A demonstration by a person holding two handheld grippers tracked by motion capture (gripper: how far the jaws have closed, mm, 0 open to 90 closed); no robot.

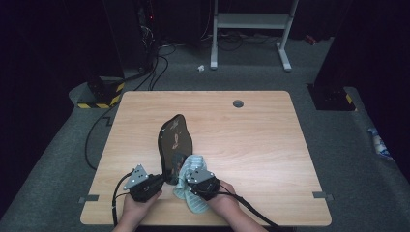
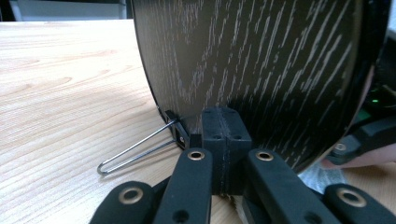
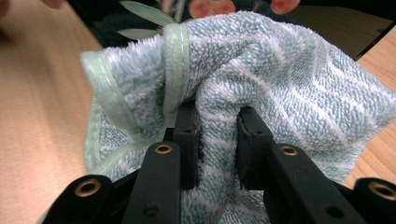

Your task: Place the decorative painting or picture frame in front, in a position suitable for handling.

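A black oval plaque (image 1: pixel 173 137) stands tilted on the wooden table (image 1: pixel 251 130), its glossy face turned right. In the left gripper view its back (image 2: pixel 261 60) shows pale wood grain and a wire stand (image 2: pixel 135 151). My left gripper (image 1: pixel 164 180) (image 2: pixel 223 140) is shut on its lower edge. A pale blue-green towel (image 1: pixel 192 195) (image 3: pixel 289 74) is bunched between the jaws of my right gripper (image 1: pixel 186 170) (image 3: pixel 217 135), which is shut on it and presses it against the plaque's lower face (image 3: pixel 154 14).
A round grommet (image 1: pixel 238 103) sits near the table's far edge. Cables (image 1: pixel 96 130) run along the floor at the left. A white frame (image 1: pixel 251 21) stands on the floor beyond the table.
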